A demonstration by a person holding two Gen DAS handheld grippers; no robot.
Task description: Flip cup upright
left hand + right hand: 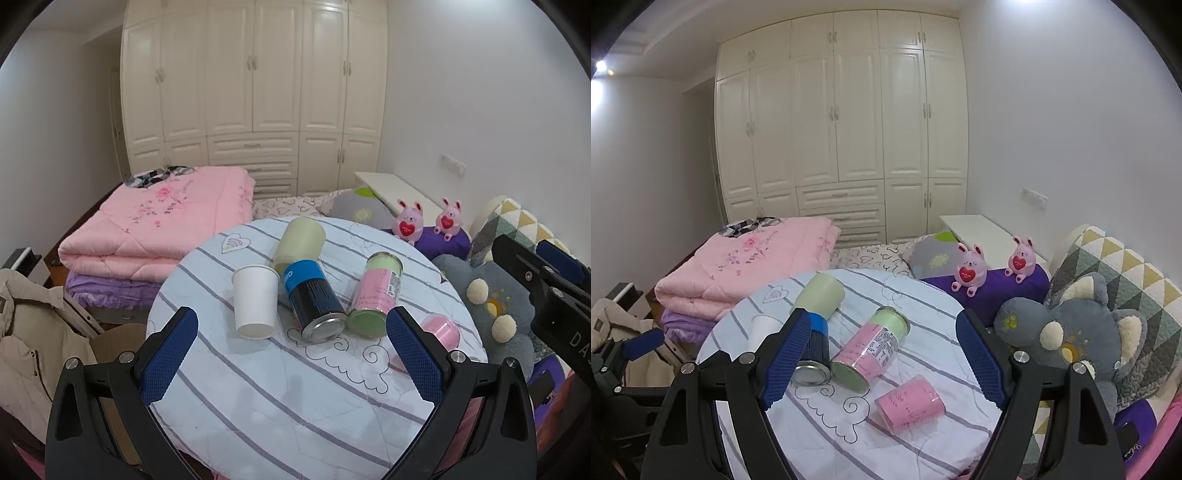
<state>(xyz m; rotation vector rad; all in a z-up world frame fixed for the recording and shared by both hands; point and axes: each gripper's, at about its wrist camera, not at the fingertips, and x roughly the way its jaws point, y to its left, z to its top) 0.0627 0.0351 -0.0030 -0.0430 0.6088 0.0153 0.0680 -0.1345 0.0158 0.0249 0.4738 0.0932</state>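
Both grippers held above a round table point(295, 387) covered with a striped cloth.

Left gripper point(291, 314): jaws spread wide, nothing between the blue pads point(170, 354), clear of the tabletop things. Right gripper point(883, 317): also spread wide, empty, off to the right of the left one.

White paper cup point(255, 301) on the left part of the table, just beyond the left finger. Looks to be lying on its side, though hard to be sure. Long axis running away from the left wrist camera, narrow base at the near end, wide rim at the far end, close to a pale green tumbler point(301, 240). In the right wrist view mostly hidden behind the left finger.

Pink cup point(910, 408) on the near right part of the table, on its side, long axis running left to right with a slight tilt, one round end facing near-left. Apart from the other things. Cannot tell which end is the mouth.

Between the two cups: blue-and-black can point(314, 302) on its side, metal end toward the camera, just beside the white cup; pink-labelled jar point(375, 295) on its side, green end toward the camera, next to the can's metal end. Tumbler lying behind the can.

Folded pink quilt point(159, 221) beyond the table, grey plush toy point(1067, 332) at right.
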